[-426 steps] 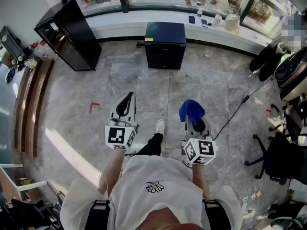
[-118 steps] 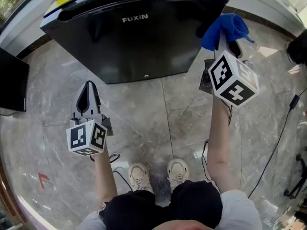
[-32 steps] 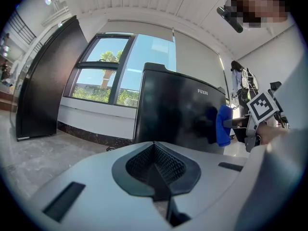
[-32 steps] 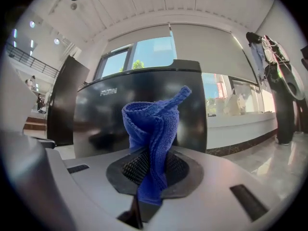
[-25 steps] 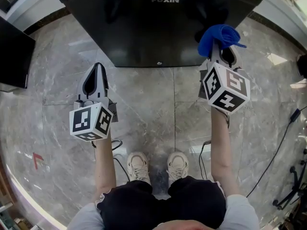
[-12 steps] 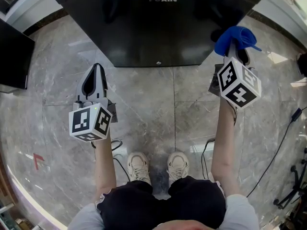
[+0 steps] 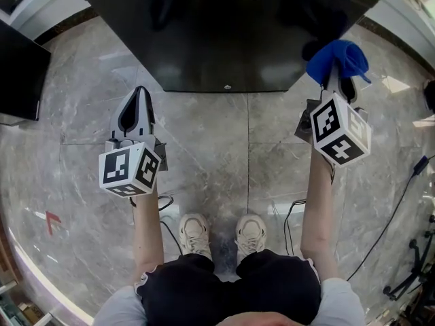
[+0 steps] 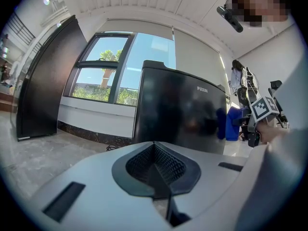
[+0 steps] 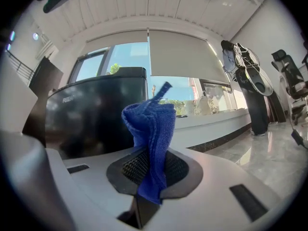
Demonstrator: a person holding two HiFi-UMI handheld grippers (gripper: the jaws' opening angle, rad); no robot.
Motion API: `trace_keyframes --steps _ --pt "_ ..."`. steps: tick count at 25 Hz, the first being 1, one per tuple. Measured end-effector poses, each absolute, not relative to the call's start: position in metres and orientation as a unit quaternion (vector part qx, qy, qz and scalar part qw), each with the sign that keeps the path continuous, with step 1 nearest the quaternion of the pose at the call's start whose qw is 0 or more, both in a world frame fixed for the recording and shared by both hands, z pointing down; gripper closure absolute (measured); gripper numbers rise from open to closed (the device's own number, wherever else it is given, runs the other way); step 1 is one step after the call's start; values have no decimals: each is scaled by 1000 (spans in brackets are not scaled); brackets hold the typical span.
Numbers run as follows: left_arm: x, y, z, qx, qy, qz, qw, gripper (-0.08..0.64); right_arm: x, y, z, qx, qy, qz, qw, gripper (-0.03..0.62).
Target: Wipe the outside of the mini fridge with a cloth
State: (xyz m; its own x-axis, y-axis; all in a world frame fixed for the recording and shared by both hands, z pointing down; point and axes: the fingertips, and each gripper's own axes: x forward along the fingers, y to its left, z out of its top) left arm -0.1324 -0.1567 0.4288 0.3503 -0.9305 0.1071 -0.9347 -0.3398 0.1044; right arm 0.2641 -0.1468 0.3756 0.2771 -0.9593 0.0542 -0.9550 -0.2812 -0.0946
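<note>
glossy black mini fridge, bunched blue cloth beside it

An office-like room: a glossy black mini fridge stands on grey marble floor tiles, with tall windows and a white roller blind behind it (trees outside), and a black swivel chair off to its right.
</note>
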Motion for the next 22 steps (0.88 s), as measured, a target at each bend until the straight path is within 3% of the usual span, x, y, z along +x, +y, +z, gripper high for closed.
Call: trace_keyframes --steps 9,15,22 --pt "-131 -155 426 819 -569 16 69 555 116 -142 371 -649 756 -71 37 520" --pt "-150 -160 432 808 -583 10 77 555 -10 -154 392 -537 839 -83 13 520" --pt "-186 -166 434 796 -601 -25 62 555 -106 -177 419 -494 869 2 -44 520"
